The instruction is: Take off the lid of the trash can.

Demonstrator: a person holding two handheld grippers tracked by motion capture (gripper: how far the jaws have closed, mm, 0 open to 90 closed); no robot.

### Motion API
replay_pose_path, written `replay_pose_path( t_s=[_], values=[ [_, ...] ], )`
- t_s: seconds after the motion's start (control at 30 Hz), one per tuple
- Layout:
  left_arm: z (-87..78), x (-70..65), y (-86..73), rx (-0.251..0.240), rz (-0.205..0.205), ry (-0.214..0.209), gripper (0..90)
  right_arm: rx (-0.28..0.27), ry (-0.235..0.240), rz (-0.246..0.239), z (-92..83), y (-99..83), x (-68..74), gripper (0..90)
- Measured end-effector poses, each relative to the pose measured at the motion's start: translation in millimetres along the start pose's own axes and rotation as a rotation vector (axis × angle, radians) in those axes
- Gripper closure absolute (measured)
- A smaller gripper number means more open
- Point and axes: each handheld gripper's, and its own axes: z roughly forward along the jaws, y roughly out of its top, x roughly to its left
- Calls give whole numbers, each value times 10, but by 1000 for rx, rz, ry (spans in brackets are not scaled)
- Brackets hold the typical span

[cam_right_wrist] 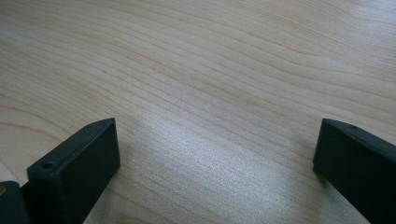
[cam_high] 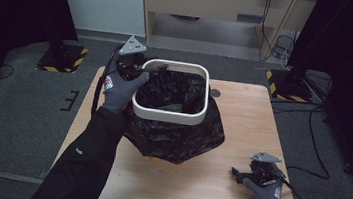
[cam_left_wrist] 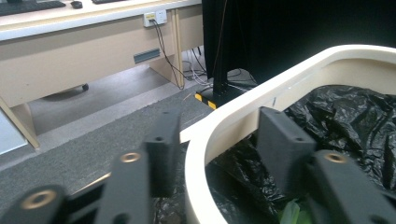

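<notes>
Wearing black sleeves point(cam_high: 88, 162), grey gloves point(cam_high: 121, 90) with red-white wrist patches; carrying black grippers point(cam_high: 261, 175) topped by grey triangular plates point(cam_high: 133, 46), trailing black cables point(cam_high: 99, 88).

one bin point(cam_high: 168, 115), one bag point(cam_high: 175, 137), two grippers

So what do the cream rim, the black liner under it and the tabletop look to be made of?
Cream rim: probably rigid plastic, smooth and matte, with an even colour and rounded moulded corners. Black liner: thin plastic film, glossy and crumpled, with bright highlights on its creases. Tabletop: pale wood or wood-look laminate; wavy grain lines with a soft sheen, so I cannot tell which.
</notes>
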Motion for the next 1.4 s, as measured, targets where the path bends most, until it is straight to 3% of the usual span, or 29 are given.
replay_pose_path(
  t_s=[0.07, 0.3, 0.47, 0.63, 1.07, 1.4],
  values=[
    [1, -9, 3, 1, 0, 2, 570, 0, 0, 0, 0, 0, 0, 8],
    [0, 4, -2, -20, -32, -2, 588, 0, 0, 0, 0, 0, 0, 8],
    [-51, 16, 16, -70, -62, 10, 591, 0, 0, 0, 0, 0, 0, 8],
    [-139, 16, 54, -131, -66, 17, 592, 1, 1, 1, 0, 0, 0, 8],
    [-460, 32, 99, -219, -67, 27, 592, 2, 0, -3, 1, 0, -2, 8],
    [-832, 93, 50, -282, -65, 55, 592, 2, 0, -3, 1, 1, -2, 8]
  ],
)
